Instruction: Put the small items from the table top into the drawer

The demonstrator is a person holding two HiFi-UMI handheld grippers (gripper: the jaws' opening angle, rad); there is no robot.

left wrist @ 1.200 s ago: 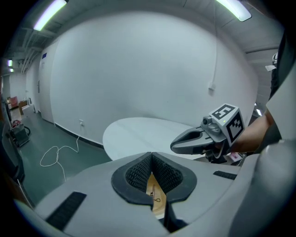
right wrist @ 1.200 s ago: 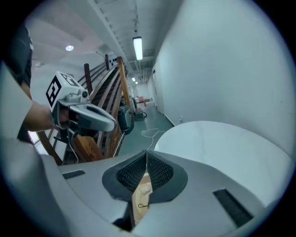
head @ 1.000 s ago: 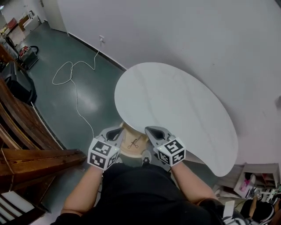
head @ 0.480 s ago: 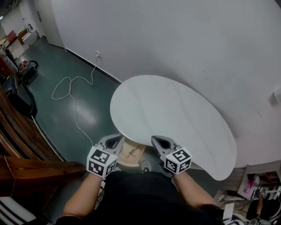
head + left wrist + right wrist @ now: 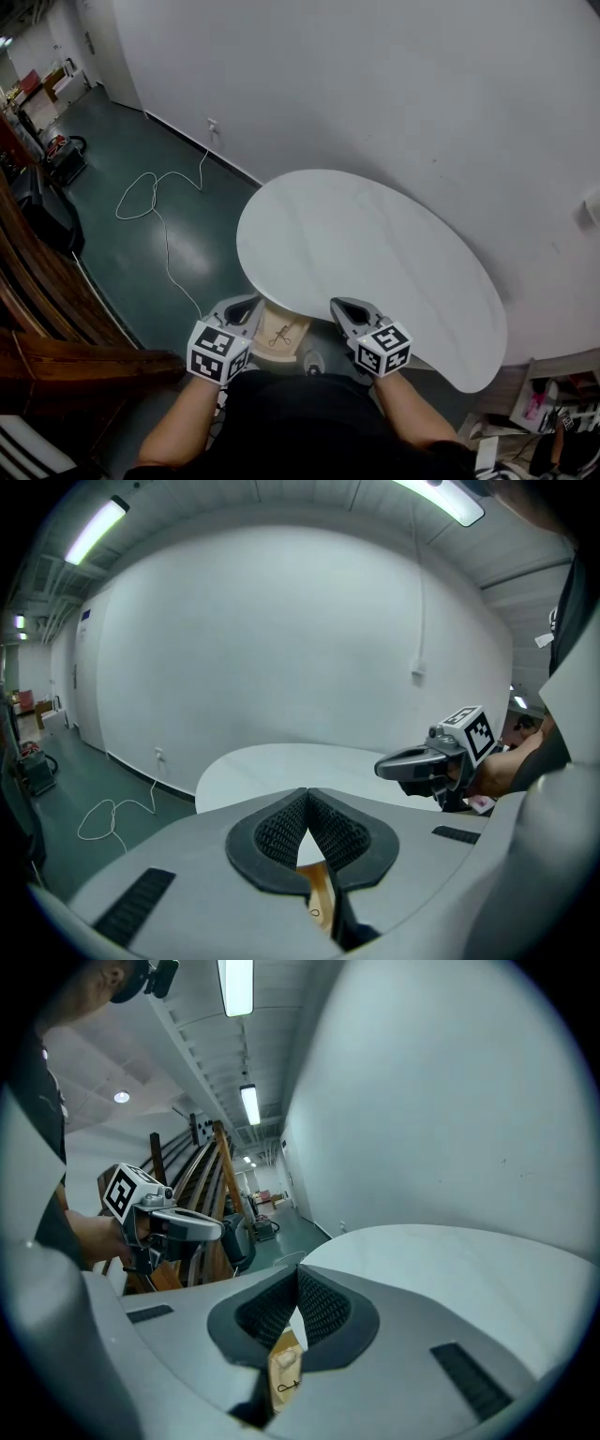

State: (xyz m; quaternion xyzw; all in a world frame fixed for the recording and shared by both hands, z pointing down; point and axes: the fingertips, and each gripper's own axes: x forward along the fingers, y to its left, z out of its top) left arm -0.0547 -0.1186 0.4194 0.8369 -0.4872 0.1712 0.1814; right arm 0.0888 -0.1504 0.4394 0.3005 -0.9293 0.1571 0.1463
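Head view: open drawer (image 5: 292,326) at 6 o'clock of table (image 5: 375,253), small wire item (image 5: 278,338) inside; left gripper (image 5: 242,309) at its 9, right gripper (image 5: 347,312) at 3. Left gripper view: jaws narrow, tips touching. Right gripper view: likewise pressed together, gripping nothing.

The left gripper's (image 5: 307,794) jaws are seen pressed together with nothing between; the white desk (image 5: 281,763) and right gripper (image 5: 389,767) are shown beyond

head view looks steeply down; both gripper views share the table (image 5: 375,244).
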